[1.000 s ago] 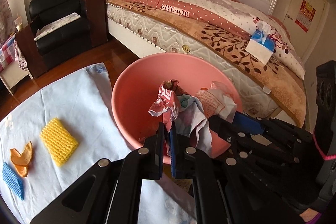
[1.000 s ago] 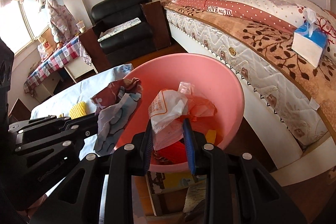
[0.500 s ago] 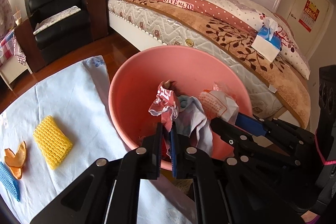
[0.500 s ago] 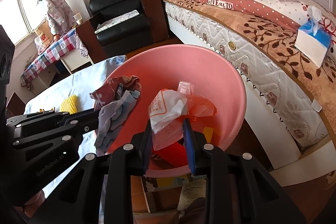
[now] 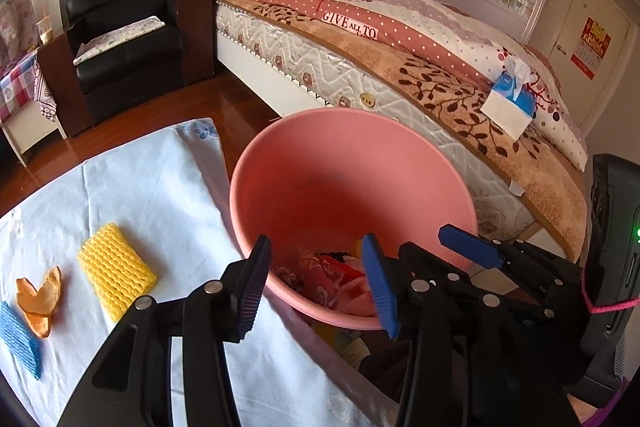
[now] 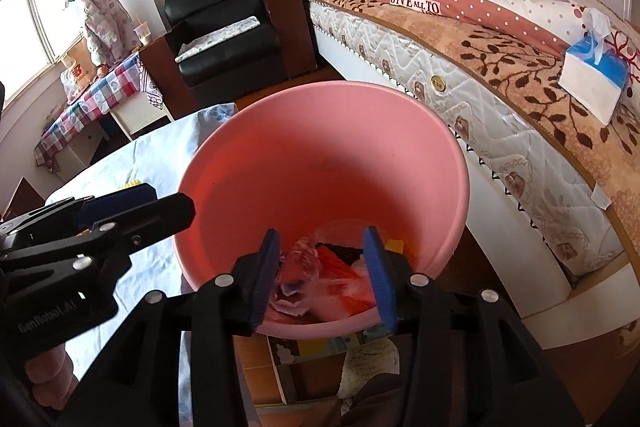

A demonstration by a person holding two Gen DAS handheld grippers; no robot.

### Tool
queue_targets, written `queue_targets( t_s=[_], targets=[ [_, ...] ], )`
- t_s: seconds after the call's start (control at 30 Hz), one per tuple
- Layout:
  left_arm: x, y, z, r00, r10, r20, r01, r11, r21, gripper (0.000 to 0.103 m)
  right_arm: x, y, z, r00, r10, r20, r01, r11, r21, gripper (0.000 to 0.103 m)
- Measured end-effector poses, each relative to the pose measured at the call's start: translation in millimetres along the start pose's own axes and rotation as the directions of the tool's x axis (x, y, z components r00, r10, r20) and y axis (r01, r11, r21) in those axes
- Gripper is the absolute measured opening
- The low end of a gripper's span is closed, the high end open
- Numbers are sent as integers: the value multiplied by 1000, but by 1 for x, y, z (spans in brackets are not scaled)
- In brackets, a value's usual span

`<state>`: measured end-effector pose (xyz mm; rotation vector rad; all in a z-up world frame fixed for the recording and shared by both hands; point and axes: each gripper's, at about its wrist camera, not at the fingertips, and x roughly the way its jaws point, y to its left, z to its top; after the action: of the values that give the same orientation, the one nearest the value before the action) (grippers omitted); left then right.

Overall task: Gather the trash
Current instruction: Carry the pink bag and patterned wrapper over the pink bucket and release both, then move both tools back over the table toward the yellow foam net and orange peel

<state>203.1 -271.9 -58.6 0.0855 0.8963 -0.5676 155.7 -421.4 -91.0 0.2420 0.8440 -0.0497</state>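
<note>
A pink plastic bin (image 5: 352,187) (image 6: 328,163) stands off the table's right edge, beside the bed. Crumpled wrappers (image 5: 332,279) (image 6: 316,283) lie at its bottom. My left gripper (image 5: 316,287) hangs over the bin's near rim, jaws opening, nothing between them. My right gripper (image 6: 320,275) is beside it over the same rim, jaws also opening and empty; it shows at the right of the left wrist view (image 5: 472,251). On the white tablecloth (image 5: 140,195) lie a yellow foam net (image 5: 116,271), an orange peel (image 5: 40,297) and a blue foam net (image 5: 18,339).
A bed (image 5: 400,47) with a tissue pack (image 5: 510,99) runs along the right. A black armchair (image 5: 124,35) and brown side cabinet (image 5: 192,27) stand behind the table. A checked-cloth table (image 6: 92,91) is at the far left. Wooden floor lies between.
Both grippers opened and let go of their wrappers, which dropped to the bottom of the pink bin. Neither hand shifted noticeably.
</note>
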Motion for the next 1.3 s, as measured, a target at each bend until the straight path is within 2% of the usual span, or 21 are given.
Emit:
queue_targets(
  t_s=[0.27, 0.7, 0.93, 1.3],
  targets=[
    [-15, 6, -5, 1000, 14, 23, -14, 1000, -1, 49, -9, 6, 1, 1000, -3, 5, 3, 1000, -13, 45],
    [-47, 26, -26, 998, 39, 51, -37, 999, -38, 49, -36, 20, -5, 997, 17, 75, -16, 1000, -11, 45],
    [-69, 41, -37, 992, 96, 84, -91, 994, -60, 49, -45, 37, -12, 994, 59, 91, -57, 998, -32, 45],
    [-105, 88, -66, 975, 199, 100, -182, 970, -161, 49, -47, 93, -25, 988, 135, 73, -125, 985, -120, 45]
  ],
)
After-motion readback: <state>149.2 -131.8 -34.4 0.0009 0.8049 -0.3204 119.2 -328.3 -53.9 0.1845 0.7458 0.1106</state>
